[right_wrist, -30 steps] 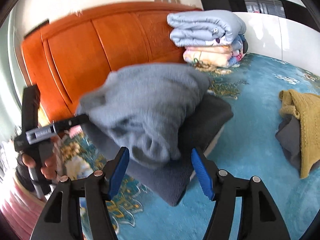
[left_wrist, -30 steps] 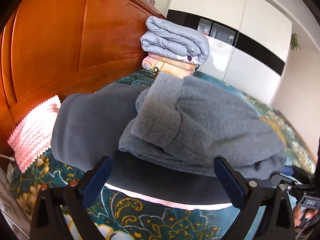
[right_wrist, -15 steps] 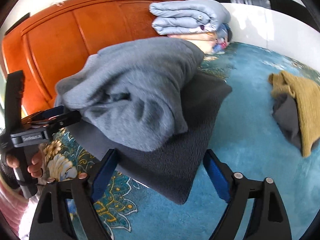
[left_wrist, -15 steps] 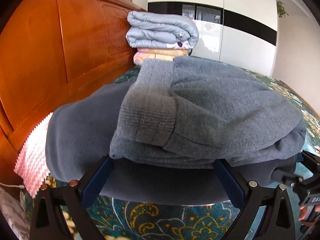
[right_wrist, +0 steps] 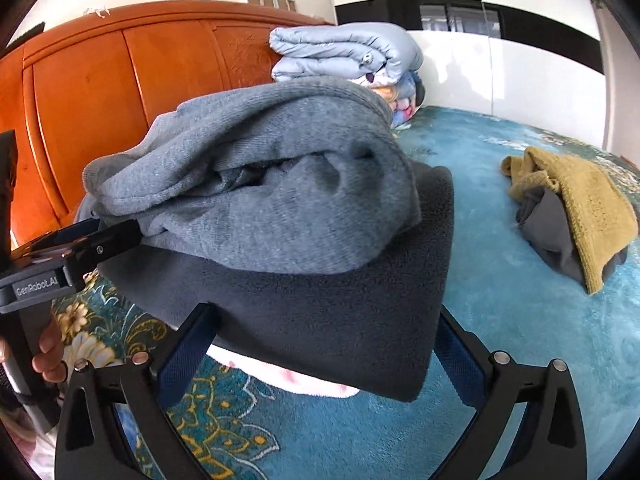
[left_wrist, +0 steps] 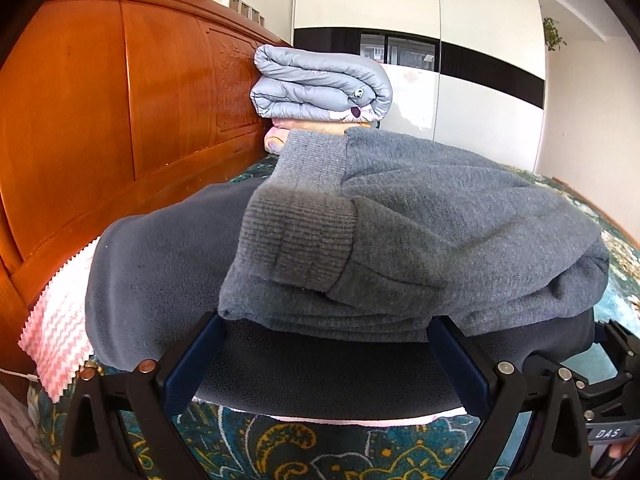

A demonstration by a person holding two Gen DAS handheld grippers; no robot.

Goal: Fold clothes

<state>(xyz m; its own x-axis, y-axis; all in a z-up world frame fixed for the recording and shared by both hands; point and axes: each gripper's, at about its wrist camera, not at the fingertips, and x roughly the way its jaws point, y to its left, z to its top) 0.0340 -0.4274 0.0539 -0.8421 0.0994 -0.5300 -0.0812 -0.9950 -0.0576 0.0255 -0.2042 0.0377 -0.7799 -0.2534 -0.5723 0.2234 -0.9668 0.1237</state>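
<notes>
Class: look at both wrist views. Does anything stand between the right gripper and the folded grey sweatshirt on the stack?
Nothing visible does. The right gripper, its jaws opening, faces the grey knit sweatshirt directly; the dark fleece garment lies underneath.

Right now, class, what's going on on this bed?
A person is folding clothes with a handheld claw in each hand. A folded light grey sweatshirt sits on top of a folded dark grey fleece, with something pink under that, on the teal patterned bedspread. The right claw is opening around the fleece's near edge, its pads not pressing. The left claw stands wide at the stack's other side. A mustard knit waits on another dark garment, unfolded.
</notes>
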